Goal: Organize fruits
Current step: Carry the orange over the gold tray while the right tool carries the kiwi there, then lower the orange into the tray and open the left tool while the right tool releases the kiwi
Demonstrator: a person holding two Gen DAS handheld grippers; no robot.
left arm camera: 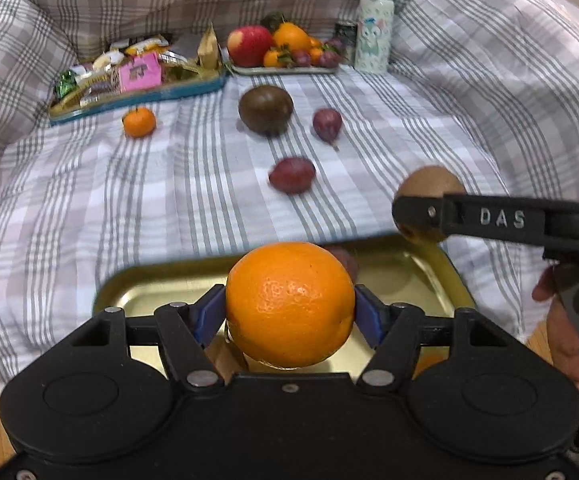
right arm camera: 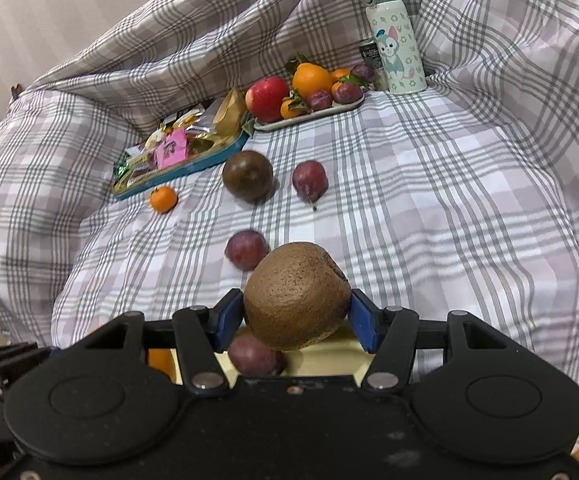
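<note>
My left gripper (left arm camera: 289, 304) is shut on a large orange (left arm camera: 289, 304) and holds it above a gold metal tray (left arm camera: 409, 272) at the near edge. My right gripper (right arm camera: 296, 316) is shut on a brown kiwi (right arm camera: 296, 296); it shows in the left wrist view (left arm camera: 429, 188) over the tray's right corner. A purple plum (right arm camera: 255, 354) lies in the tray (right arm camera: 329, 356) below the kiwi. Loose on the checked cloth are a small mandarin (left arm camera: 139, 121), a dark round fruit (left arm camera: 265, 109) and two plums (left arm camera: 326, 123) (left arm camera: 292, 175).
At the back stand a plate of fruit (left arm camera: 281, 49), a blue tray of snack packets (left arm camera: 129, 76), a printed water bottle (left arm camera: 374, 28) and a small can (left arm camera: 345, 40). The checked cloth (left arm camera: 469, 128) rises in folds behind and at both sides.
</note>
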